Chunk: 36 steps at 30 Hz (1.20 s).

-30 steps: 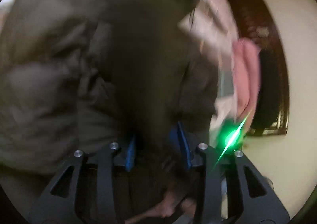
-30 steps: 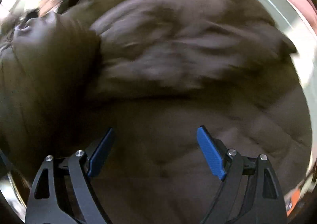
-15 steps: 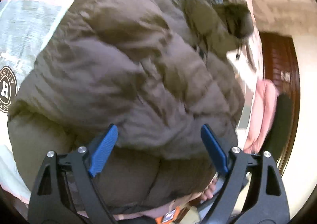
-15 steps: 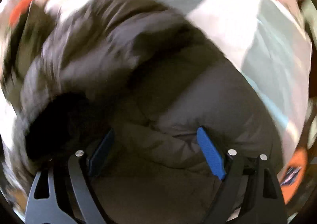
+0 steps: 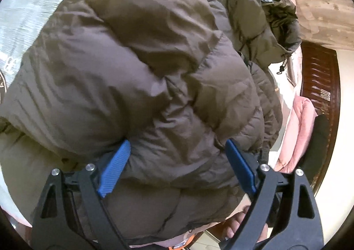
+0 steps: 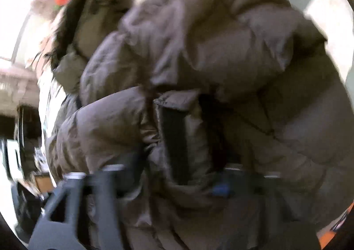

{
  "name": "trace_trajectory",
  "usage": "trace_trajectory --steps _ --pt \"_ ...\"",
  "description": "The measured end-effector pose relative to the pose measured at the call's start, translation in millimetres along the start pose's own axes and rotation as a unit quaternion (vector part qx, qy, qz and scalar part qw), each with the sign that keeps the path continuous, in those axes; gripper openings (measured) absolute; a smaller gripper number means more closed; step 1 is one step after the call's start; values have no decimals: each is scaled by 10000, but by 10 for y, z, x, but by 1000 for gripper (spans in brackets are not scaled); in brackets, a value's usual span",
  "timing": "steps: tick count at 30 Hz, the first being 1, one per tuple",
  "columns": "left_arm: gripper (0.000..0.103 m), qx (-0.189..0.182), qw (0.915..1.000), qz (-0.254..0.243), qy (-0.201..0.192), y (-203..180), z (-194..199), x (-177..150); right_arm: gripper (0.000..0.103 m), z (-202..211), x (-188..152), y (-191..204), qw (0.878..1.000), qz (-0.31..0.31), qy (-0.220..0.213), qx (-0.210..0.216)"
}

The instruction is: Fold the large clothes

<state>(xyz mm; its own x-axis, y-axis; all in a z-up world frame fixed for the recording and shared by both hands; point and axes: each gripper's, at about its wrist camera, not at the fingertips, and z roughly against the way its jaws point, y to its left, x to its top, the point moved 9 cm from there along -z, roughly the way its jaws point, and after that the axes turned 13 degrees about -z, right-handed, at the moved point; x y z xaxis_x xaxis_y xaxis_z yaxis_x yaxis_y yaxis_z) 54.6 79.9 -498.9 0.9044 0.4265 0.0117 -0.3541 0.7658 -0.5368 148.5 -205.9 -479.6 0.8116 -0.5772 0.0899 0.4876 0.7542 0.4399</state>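
losing the fold is the main worry: the puffy jacket (image 5: 141,77) is thick and springy, so a thin pinch of its slick shell could slip free, and the piled layers may balloon back open once let go. the right tongs (image 6: 177,174) have just been closing, and in the blurred right view a flap of the jacket's edge with a dark strip sits between the jaws, so they look clenched on it, though how firmly i cannot tell. the left tongs (image 5: 177,165) are released and spread wide, hovering over the bulging quilted panels without pressing them. the jacket is olive brown, bunched in a mound on a pale printed bed cover (image 5: 28,13), its hood (image 5: 265,17) lying at the far end.
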Motion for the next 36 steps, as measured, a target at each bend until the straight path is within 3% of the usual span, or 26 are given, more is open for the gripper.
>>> trace_trajectory --steps 2,9,17,20,23,25,26,27,28,31,34,36 --pt "89 87 9999 -38 -34 30 46 26 15 77 -4 46 9998 196 -76 63" --pt "90 345 9993 -65 -147 94 73 200 12 358 23 204 9978 -23 -333 564" --pt "90 379 9983 236 -371 182 125 391 11 681 336 1137 9842 417 -598 1614" --pt "90 657 9958 97 -632 152 253 599 11 898 551 1572 9729 670 -831 2050" --pt "91 1317 9842 -561 -1041 -17 465 936 11 1205 718 1808 9548 1002 -1331 2462" --pt "91 1566 9784 -790 -1093 -97 512 1067 12 1130 828 1815 9572 1210 -1612 2076" --pt "91 1552 9783 -816 -1104 -144 528 1127 26 950 875 1753 9658 1224 -1536 1692" --pt "92 1487 9791 -818 -1123 -179 538 1152 59 628 921 1602 9806 1173 -1203 1011" --pt "92 1432 9796 -828 -1144 -216 545 1169 70 399 931 1444 9890 1036 -873 589" --pt "93 1419 9785 -985 -1124 -324 516 1153 72 206 919 1001 9964 393 -645 377" --pt "94 1357 9798 -1104 -972 -370 384 1071 79 107 839 622 9983 195 -542 83" --pt "94 1505 9776 -1201 -844 -329 275 1078 79 -2 745 445 9994 4 -292 158"
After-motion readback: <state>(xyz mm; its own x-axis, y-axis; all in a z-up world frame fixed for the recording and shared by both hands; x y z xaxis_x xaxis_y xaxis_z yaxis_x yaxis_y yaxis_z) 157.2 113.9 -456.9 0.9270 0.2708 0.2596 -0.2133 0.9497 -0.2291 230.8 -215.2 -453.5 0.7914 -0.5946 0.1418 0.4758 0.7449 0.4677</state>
